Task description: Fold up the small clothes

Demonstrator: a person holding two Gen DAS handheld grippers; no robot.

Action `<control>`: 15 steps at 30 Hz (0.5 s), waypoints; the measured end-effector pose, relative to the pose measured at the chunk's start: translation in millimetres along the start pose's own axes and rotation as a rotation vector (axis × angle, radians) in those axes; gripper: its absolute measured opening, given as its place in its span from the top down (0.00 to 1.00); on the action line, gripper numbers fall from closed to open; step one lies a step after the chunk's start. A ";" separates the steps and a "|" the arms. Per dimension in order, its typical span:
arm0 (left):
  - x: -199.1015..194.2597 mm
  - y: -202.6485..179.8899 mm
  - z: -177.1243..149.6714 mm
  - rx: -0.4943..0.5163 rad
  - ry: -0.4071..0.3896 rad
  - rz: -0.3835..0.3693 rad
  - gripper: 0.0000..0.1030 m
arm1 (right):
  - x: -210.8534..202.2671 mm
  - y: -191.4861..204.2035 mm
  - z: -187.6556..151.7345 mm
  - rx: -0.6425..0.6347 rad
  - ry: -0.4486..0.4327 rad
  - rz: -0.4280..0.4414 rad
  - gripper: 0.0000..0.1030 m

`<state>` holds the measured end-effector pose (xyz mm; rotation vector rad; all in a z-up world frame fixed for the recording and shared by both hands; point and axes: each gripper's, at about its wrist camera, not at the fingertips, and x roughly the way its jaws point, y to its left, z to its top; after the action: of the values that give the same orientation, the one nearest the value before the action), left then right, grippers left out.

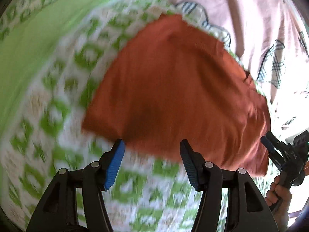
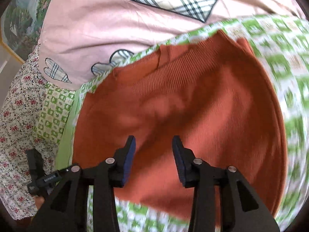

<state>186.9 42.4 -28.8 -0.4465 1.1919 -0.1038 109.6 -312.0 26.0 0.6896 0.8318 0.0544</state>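
rust garment lies flat on the green-patterned cloth, both grippers free of it

the rust-orange garment (image 1: 173,89) lies in a compact, roughly squared shape with a ribbed band showing on top, so at least one fold looks done; whether more folds remain i cannot tell. left gripper (image 1: 152,162) hovers at its near edge, jaws apart, nothing between them. right gripper (image 2: 154,158) sits over the garment, jaws parted, pads clear of the fabric. green-patterned cloth (image 1: 58,89) lies over a pink sheet (image 2: 92,29)
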 end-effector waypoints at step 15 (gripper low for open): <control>18.9 42.9 33.7 -0.250 -0.097 -0.111 0.44 | -10.1 24.1 -31.7 0.013 0.038 0.007 0.50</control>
<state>218.2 85.0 -52.0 -0.7302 1.0881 -0.0277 85.8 -279.0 31.8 0.7059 0.8666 0.0688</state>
